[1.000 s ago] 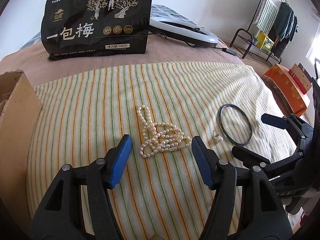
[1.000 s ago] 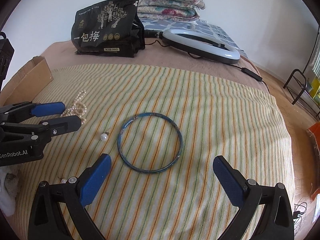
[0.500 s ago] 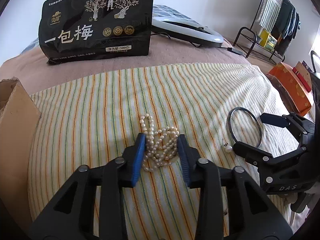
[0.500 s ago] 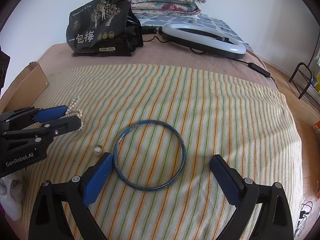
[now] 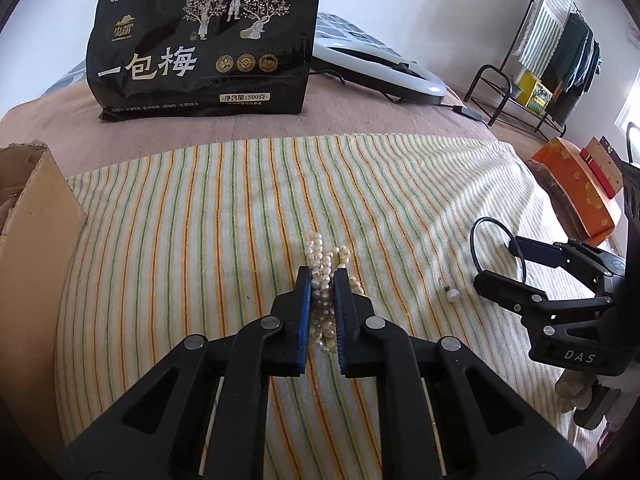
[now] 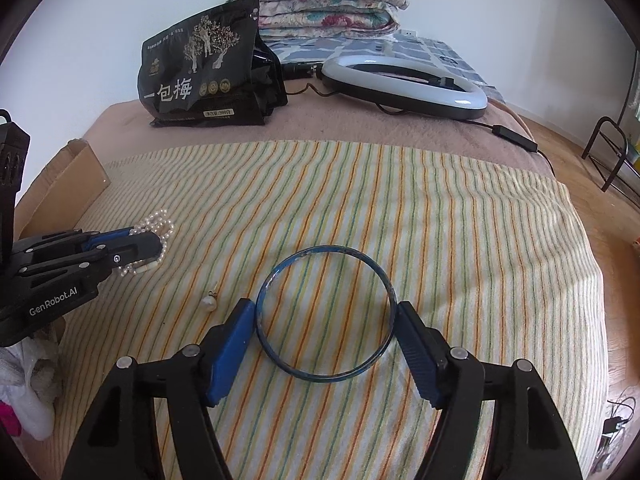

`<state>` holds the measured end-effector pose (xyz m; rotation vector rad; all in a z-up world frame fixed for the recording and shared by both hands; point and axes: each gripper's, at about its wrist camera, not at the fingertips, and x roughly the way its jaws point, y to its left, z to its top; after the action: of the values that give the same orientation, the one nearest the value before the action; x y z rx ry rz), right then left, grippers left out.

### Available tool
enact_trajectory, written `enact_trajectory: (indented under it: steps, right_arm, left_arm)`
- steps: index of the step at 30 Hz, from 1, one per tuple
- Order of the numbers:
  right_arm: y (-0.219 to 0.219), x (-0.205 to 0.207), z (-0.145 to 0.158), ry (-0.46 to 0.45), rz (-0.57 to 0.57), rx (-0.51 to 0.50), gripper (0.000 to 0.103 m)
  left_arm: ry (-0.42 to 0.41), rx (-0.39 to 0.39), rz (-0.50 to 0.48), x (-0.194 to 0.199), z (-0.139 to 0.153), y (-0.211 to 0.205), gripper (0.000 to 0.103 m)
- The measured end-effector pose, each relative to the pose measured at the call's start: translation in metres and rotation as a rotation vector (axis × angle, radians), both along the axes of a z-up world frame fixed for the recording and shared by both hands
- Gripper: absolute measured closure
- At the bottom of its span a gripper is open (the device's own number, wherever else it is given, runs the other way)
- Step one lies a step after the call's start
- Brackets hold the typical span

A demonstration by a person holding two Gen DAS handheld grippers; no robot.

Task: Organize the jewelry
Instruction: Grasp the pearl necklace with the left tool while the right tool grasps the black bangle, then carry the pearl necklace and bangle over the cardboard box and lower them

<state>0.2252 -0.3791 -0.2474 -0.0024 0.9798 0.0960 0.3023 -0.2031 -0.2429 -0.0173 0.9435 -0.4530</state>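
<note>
Here, the pearl necklace [image 5: 325, 276] is lying bunched on the striped cloth [image 5: 200, 220], and the left gripper [image 5: 322, 280] is pinching it: blue pads pressed close with beads squeezed between them, more pearls spilling out ahead of the tips. From the right wrist view the same strand [image 6: 158, 226] is showing around the black fingers at the left edge.

Just to the right of the necklace, a single pearl earring [image 5: 452, 294] is resting loose on the cloth, touching nothing. Beyond it, the blue bangle [image 6: 325, 312] is lying flat. The right gripper [image 6: 326, 332] is standing spread around the bangle's near half, one pad at either side of the ring; whether the pads are touching the rim, I cannot tell.

Farther out, a cardboard box [image 5: 28, 240] is sitting at the left edge of the cloth. At the back, on the brown blanket [image 6: 360, 128], a black snack bag [image 5: 204, 40] is standing upright, and a ring light [image 6: 404, 84] is lying flat to its right. Folded floral quilts [image 6: 328, 4] are stacked behind them against the wall.
</note>
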Motion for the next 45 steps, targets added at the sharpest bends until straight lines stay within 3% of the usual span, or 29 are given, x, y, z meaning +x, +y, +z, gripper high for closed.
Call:
enact_trajectory:
  steps: [23, 35, 45]
  right_arm:
    - [0.012, -0.058, 0.072, -0.098, 0.009, 0.024, 0.03]
    - [0.052, -0.074, 0.111, -0.148, 0.067, 0.041, 0.03]
    - [0.105, -0.067, 0.131, -0.176, 0.139, 0.058, 0.03]
  left_arm:
    - [-0.134, -0.068, 0.007, -0.064, 0.079, 0.039, 0.096]
    - [-0.196, -0.082, 0.061, -0.092, 0.117, 0.085, 0.096]
    - [-0.231, -0.072, 0.143, -0.102, 0.134, 0.148, 0.096]
